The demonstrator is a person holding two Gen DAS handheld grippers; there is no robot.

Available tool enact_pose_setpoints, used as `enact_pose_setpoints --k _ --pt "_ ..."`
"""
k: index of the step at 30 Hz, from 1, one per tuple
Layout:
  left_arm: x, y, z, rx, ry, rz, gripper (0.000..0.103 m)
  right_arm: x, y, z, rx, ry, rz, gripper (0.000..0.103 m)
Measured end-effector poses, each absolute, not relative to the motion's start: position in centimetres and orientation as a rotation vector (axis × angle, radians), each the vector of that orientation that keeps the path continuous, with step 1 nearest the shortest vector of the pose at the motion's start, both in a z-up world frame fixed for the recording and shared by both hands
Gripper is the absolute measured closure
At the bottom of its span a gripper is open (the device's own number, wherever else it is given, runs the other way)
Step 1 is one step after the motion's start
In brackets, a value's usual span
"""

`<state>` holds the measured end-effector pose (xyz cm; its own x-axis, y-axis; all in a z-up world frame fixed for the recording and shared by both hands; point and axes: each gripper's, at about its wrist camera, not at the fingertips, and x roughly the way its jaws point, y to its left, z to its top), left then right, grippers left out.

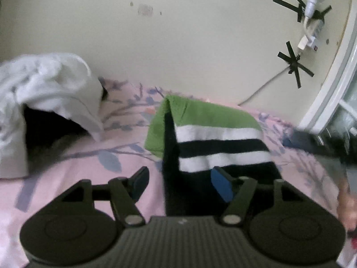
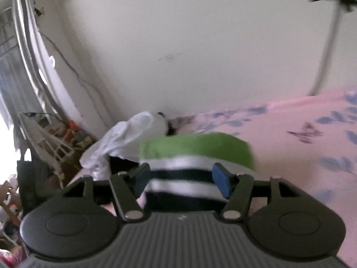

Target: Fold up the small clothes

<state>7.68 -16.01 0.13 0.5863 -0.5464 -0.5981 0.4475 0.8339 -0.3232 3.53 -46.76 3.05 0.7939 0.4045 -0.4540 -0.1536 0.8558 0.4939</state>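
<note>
Striped garment (image 1: 214,134) lies on bed (image 1: 78,167), folded. Both hand-held grippers, left (image 1: 180,183) and right (image 2: 183,178), gape wide, apparently holding nothing. Risk: closing fingers snag one layer, undoing fold.

Left gripper (image 1: 181,182): jaws spread wide, nothing clamped between the blue pads (image 1: 221,184), fingers angled forward and slightly down. Right gripper (image 2: 181,178): jaws likewise spread wide, nothing clamped, fingers (image 2: 219,179) pointing forward. Both views motion-blurred. At far right edge of left wrist view, a blurred bare hand (image 1: 347,207); grip not discernible.
</note>
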Motion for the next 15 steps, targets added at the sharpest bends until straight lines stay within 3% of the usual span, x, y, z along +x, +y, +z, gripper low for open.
enact_pose_setpoints --k 1,3,7,10,11,13,15 --pt "8.1 -16.2 -0.2 -0.161 0.767 -0.601 0.022 2.8 -47.6 2.4 0.472 0.593 0.291 0.046" --pt "9.0 -16.7 -1.0 -0.190 0.809 -0.640 0.015 2.1 -48.7 0.6 0.509 0.635 0.266 0.042" --pt "9.6 -17.8 -3.6 -0.228 0.917 -0.688 0.015 3.5 -49.5 -3.2 0.586 0.733 0.290 0.041" --pt "8.8 -17.9 -4.1 -0.206 0.881 -0.685 0.016 5.7 -48.8 -5.8 0.702 0.748 0.362 0.035" --pt "8.5 -18.0 -4.1 -0.197 0.869 -0.677 0.018 6.4 -48.3 -6.0 0.713 0.740 0.379 0.035" --pt "8.2 -18.7 -4.0 -0.160 0.859 -0.667 0.036 7.3 -47.6 -5.8 0.712 0.730 0.384 0.038" --pt "8.6 -20.1 -3.7 -0.129 0.868 -0.650 0.049 7.3 -47.7 -5.1 0.691 0.699 0.401 0.063"
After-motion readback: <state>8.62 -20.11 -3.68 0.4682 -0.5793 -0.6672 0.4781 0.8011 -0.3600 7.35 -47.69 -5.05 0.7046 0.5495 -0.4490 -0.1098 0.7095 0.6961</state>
